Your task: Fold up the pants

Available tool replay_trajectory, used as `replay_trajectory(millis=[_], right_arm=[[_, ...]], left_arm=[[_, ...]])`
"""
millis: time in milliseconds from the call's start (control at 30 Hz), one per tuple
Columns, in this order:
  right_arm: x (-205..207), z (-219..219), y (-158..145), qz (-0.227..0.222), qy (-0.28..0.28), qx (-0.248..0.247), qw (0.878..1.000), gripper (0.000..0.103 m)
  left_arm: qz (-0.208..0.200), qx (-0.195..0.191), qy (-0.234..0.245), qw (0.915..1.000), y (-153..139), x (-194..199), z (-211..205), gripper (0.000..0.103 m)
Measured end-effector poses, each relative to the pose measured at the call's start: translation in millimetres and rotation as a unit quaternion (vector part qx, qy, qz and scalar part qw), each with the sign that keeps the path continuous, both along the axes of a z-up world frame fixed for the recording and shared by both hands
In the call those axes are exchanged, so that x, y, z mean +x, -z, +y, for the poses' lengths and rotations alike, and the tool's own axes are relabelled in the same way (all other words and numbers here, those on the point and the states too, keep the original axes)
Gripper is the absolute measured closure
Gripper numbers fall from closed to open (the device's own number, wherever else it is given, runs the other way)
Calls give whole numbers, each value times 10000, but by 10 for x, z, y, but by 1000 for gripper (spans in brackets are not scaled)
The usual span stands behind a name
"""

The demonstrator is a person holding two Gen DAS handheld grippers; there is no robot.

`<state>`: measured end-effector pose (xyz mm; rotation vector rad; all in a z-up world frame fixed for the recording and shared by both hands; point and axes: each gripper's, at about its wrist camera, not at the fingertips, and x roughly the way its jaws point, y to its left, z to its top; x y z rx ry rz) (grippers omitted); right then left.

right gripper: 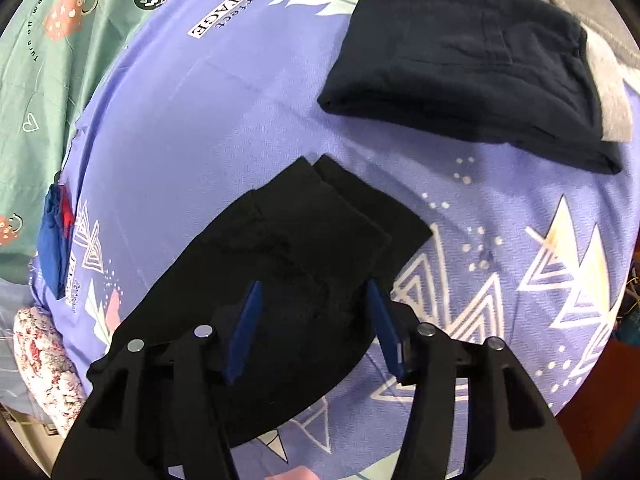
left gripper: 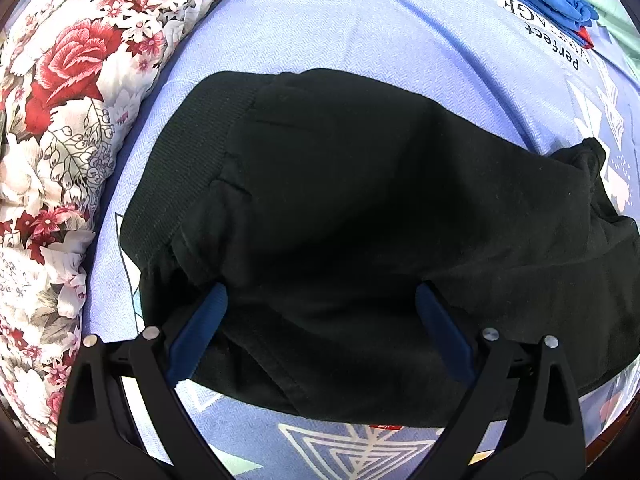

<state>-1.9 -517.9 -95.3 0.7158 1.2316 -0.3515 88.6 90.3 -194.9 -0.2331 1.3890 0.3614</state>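
Lying limp on the lilac bedsheet, the black pants are looking soft and light; you are best pinching the stacked cuffs. Your left gripper and right gripper are gaping over them, gripping nothing. Beyond the cuffs, a folded navy garment is lying well apart.

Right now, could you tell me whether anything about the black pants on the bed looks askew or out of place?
Slightly. In the right wrist view the two leg ends of the black pants do not line up: one hem sits stepped back from the other. In the left wrist view the fabric bunches into a lump at the far right edge. Nothing looks damaged.
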Motion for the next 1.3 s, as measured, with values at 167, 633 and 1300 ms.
replay_trajectory(millis=[167,633,1300], right_arm=[[61,76,112,15,4,313,9995,56],[145,233,-381,-831,-267,-171,9960,95],[221,345,-384,-80,-812,-2570,9630,58]], left_arm=[[-2,7,-27,10000,3,-1,-4,7],[14,-87,-17,10000,-67,-20,32,7],[-143,-193,84,9997,-242,-196,99,7]])
